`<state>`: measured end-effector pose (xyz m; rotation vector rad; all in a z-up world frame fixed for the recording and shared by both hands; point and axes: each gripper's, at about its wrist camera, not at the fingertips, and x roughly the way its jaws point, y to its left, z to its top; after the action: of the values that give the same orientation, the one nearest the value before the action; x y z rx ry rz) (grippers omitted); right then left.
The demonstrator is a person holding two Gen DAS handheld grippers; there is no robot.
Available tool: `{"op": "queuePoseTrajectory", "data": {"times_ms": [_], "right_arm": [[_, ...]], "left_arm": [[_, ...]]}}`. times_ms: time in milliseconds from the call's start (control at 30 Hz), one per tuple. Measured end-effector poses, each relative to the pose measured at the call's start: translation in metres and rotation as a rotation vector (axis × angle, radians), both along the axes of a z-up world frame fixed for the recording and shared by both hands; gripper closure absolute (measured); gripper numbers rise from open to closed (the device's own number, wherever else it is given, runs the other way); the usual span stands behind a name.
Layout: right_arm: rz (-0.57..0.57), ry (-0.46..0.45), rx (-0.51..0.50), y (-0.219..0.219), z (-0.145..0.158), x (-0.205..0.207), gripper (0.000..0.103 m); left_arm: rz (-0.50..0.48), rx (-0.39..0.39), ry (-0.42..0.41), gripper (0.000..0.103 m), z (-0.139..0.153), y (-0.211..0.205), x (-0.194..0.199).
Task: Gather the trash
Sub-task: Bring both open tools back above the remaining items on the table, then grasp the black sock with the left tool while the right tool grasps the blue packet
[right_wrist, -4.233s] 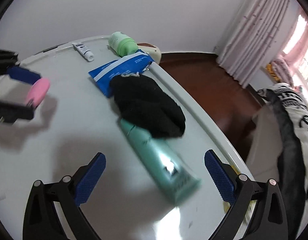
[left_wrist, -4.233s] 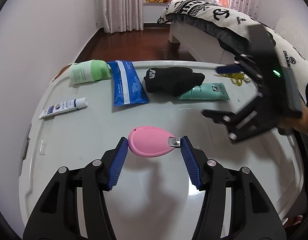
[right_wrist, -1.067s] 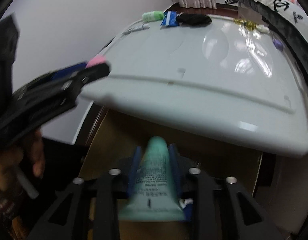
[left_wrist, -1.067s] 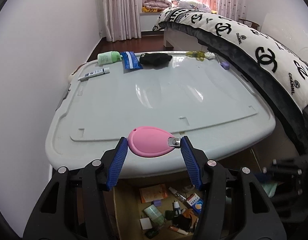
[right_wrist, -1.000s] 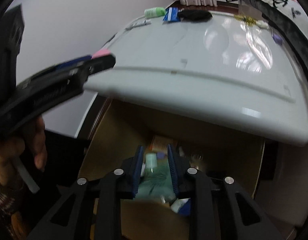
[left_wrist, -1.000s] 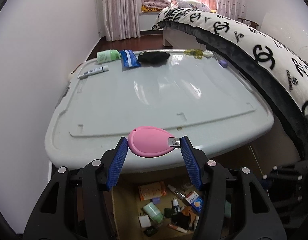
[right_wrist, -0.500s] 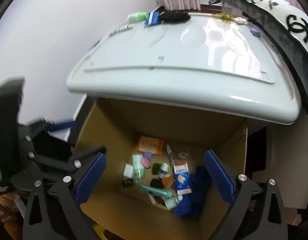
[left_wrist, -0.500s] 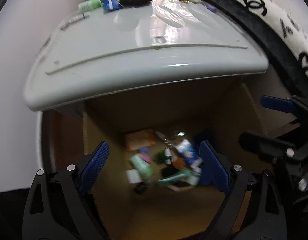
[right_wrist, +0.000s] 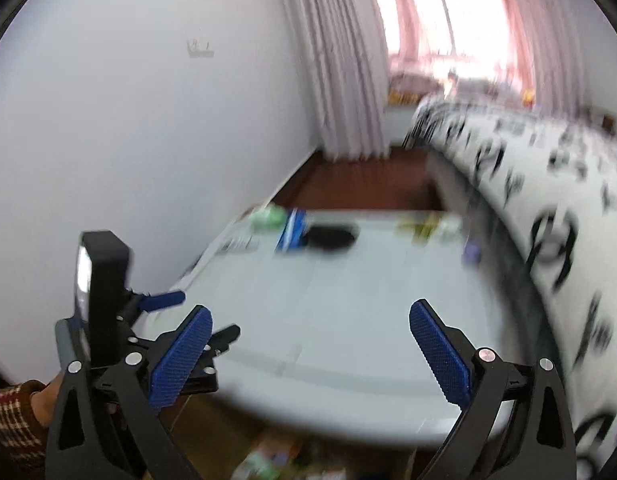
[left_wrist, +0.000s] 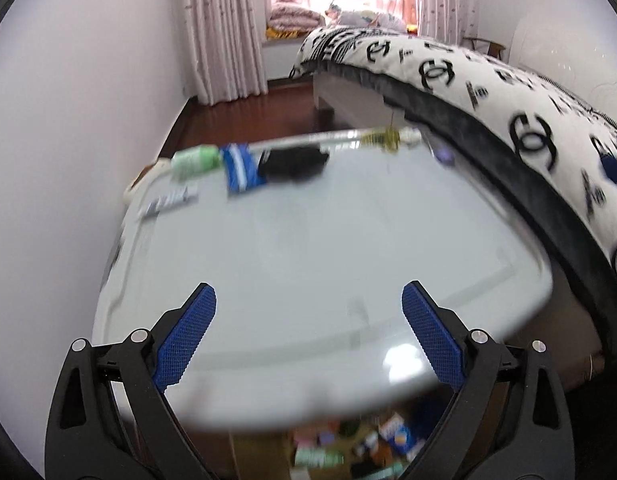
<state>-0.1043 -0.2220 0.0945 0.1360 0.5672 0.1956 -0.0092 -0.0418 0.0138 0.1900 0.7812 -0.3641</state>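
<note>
My left gripper point(left_wrist: 308, 336) is open and empty, over the near edge of the pale lid point(left_wrist: 328, 248). My right gripper point(right_wrist: 310, 354) is open and empty too, beside it; the left gripper point(right_wrist: 176, 320) shows at its left. At the lid's far end lie a green bottle point(left_wrist: 194, 162), a blue packet point(left_wrist: 240, 170), a black cloth point(left_wrist: 294, 164), a white tube point(left_wrist: 170, 202) and a yellow item point(left_wrist: 390, 136). The cardboard box point(left_wrist: 348, 452) with dropped trash sits below the near edge. Both views are blurred.
A bed with a black-and-white cover point(left_wrist: 488, 92) runs along the right side. A white wall point(left_wrist: 68, 120) is on the left. Curtains point(left_wrist: 224, 28) and wooden floor point(left_wrist: 248, 112) lie beyond the lid. A small purple item point(left_wrist: 444, 156) sits near the bed edge.
Both grippers let go of their items, the pink piece and the teal tube, into the box, opened, and have swung up from the box toward the lid.
</note>
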Motion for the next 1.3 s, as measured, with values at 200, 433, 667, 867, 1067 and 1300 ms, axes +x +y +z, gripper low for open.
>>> {"op": "queuePoseTrajectory", "data": {"times_ms": [200, 433, 667, 867, 1067, 1300], "right_arm": [[-0.111, -0.046, 0.026, -0.033, -0.029, 0.025, 0.005], [-0.147, 0.072, 0.113, -0.061, -0.053, 0.044, 0.005], [-0.155, -0.007, 0.13, -0.061, -0.044, 0.036, 0.005], [-0.193, 0.075, 0.157, -0.06, -0.054, 0.047, 0.005], [-0.199, 0.022, -0.011, -0.037, -0.049, 0.051, 0.005], [-0.139, 0.014, -0.071, -0.01, -0.04, 0.089, 0.005]], "left_arm": [[-0.059, 0.08, -0.028, 0.011, -0.027, -0.055, 0.112], [0.019, 0.09, 0.037, 0.011, -0.059, -0.099, 0.226], [0.124, 0.149, 0.07, 0.011, -0.088, -0.099, 0.283], [0.077, 0.116, 0.132, 0.012, -0.113, -0.101, 0.283], [-0.023, 0.109, 0.132, 0.082, -0.102, -0.095, 0.234], [0.049, 0.061, 0.177, 0.085, -0.091, -0.027, 0.146]]}}
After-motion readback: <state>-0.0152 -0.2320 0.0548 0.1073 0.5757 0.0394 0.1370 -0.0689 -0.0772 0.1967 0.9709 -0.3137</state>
